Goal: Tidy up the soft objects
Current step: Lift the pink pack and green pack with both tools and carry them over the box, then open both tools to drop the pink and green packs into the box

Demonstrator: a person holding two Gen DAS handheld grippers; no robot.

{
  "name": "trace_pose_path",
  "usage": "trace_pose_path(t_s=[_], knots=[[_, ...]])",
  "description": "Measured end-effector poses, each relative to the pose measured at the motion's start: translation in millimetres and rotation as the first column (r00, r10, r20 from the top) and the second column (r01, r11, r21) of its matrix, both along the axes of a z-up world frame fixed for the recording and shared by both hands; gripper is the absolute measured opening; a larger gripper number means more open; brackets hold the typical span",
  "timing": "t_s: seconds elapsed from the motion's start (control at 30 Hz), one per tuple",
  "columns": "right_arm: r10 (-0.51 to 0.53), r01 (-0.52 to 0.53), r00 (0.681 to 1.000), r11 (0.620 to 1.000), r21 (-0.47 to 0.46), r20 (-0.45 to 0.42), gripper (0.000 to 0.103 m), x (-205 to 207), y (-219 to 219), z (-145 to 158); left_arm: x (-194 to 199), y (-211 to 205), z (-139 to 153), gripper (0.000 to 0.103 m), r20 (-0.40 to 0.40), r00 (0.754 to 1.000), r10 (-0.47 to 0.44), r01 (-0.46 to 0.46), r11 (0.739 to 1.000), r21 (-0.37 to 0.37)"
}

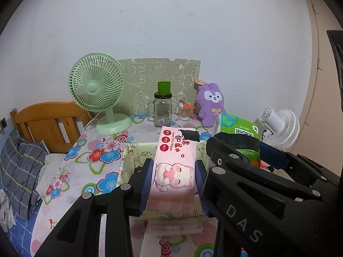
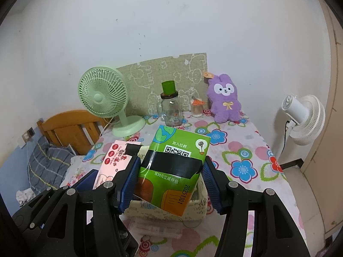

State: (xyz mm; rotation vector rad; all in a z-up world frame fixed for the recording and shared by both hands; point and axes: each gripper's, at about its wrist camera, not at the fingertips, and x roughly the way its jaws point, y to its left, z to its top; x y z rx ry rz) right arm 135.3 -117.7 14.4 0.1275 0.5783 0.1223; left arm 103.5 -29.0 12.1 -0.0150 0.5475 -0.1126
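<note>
The left tool (image 1: 174,176) clamps a pink wipes pack (image 1: 174,162) between its blue pads, above a cream fabric basket (image 1: 128,156). Just beside it, the right tool (image 2: 169,178) grips a green tissue pack (image 2: 171,167) over the same basket on the floral surface (image 2: 242,150).

The pink wipes pack (image 1: 174,165) reads "Super Mini Wipes" beside red Chinese characters. The green tissue pack (image 2: 171,167) carries "加入社群" above a QR code, "领30元立减券包" and the number "20251101". The right gripper's (image 1: 233,169) black arm, lower right of the left wrist view, shows "DAS".
</note>
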Motion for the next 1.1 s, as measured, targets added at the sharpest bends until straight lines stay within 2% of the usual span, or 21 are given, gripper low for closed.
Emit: trace_pose_path(t_s=[0.67, 0.97, 1.1], knots=[[0.005, -0.005, 0.999, 1.000, 0.002, -0.052, 0.061, 61, 3, -24, 52, 5, -22, 0.039, -0.045, 0.999, 0.008, -0.008, 1.000, 0.002], [0.026, -0.026, 0.994, 1.000, 0.002, -0.106, 0.061, 83, 11, -45, 71, 11, -41, 0.041, -0.102, 0.995, 0.025, -0.026, 1.000, -0.010], [0.051, -0.050, 0.991, 0.999, 0.011, -0.128, 0.061, 91, 17, -54, 76, 17, -48, 0.045, -0.132, 0.991, 0.031, -0.034, 0.999, -0.018]])
